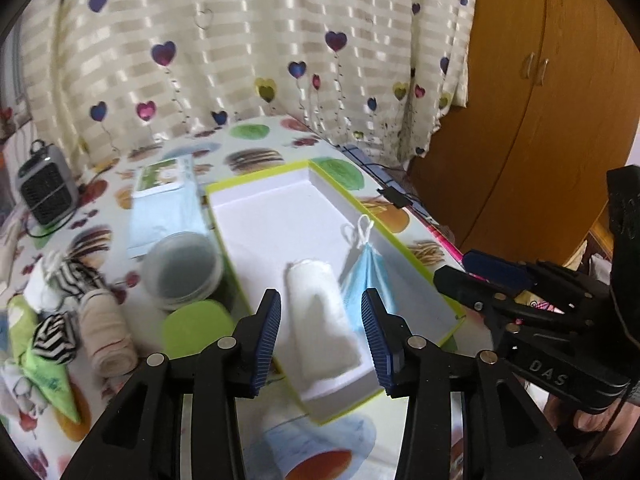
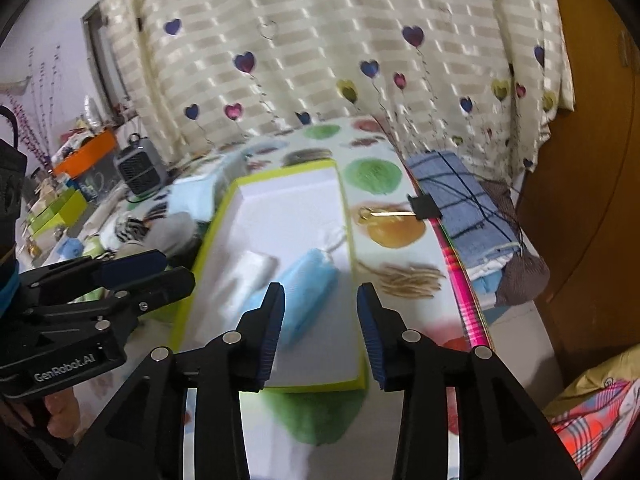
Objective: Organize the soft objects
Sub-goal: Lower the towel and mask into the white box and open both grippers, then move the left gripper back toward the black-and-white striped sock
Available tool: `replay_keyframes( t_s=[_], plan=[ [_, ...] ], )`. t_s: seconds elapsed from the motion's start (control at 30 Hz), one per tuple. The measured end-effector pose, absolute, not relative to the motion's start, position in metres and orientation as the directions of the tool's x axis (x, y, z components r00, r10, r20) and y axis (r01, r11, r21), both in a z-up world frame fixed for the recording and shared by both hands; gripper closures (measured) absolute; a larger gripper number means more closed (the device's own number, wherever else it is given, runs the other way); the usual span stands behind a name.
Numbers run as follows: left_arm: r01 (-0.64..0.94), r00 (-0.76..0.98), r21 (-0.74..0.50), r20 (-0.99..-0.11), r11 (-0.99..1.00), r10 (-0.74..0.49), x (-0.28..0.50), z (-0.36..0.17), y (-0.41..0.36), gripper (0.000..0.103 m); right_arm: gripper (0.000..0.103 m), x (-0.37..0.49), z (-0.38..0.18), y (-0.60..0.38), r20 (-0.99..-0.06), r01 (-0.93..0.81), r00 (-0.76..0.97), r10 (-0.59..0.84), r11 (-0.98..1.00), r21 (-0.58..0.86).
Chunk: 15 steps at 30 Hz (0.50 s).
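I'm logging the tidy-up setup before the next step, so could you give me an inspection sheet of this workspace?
Surface: table under a food-print cloth.
Job's things: white box with green rim, open; inside lie a rolled white cloth and a blue face mask, side by side.
Clutter: striped socks, beige roll, clear round tub, green disc, blue packet, all left of the box.
Grippers: left gripper open, empty, above the white cloth; right gripper open, empty, above the box.
Cables: black cord at the table's far right edge.
Surroundings: heart-print curtain, wooden wardrobe, small grey heater.
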<state>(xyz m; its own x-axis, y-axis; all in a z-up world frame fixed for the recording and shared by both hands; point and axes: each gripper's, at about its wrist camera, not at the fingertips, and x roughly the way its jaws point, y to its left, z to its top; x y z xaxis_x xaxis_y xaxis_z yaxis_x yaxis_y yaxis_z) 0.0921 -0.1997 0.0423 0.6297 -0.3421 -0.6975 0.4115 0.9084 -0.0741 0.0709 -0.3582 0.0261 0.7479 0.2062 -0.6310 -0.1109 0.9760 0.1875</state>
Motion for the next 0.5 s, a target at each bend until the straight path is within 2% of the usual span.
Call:
replay_keyframes(
  t_s=[0.1, 0.17, 0.5],
  plan=[
    [0.391, 0.639, -0.075, -0.695, 0.917, -0.330, 0.084, 0.044, -0.186, 0.062, 0.062, 0.061, 0.033, -0.345, -0.617, -0.147, 0.753, 0.229, 0.972, 0.181],
    [0.373, 0.647, -0.077, -0.692, 0.925, -0.319, 0.078, 0.046, -0.174, 0.062, 0.056, 0.056, 0.036, -0.334, -0.614, -0.175, 0.750, 0.245, 0.969, 0.172],
    [0.286, 0.694, -0.066, -0.674, 0.956, -0.254, 0.039, 0.052, -0.125, 0.062, 0.055, 0.023, 0.051, -0.279, -0.600, -0.306, 0.735, 0.317, 0.944, 0.124]
  ],
)
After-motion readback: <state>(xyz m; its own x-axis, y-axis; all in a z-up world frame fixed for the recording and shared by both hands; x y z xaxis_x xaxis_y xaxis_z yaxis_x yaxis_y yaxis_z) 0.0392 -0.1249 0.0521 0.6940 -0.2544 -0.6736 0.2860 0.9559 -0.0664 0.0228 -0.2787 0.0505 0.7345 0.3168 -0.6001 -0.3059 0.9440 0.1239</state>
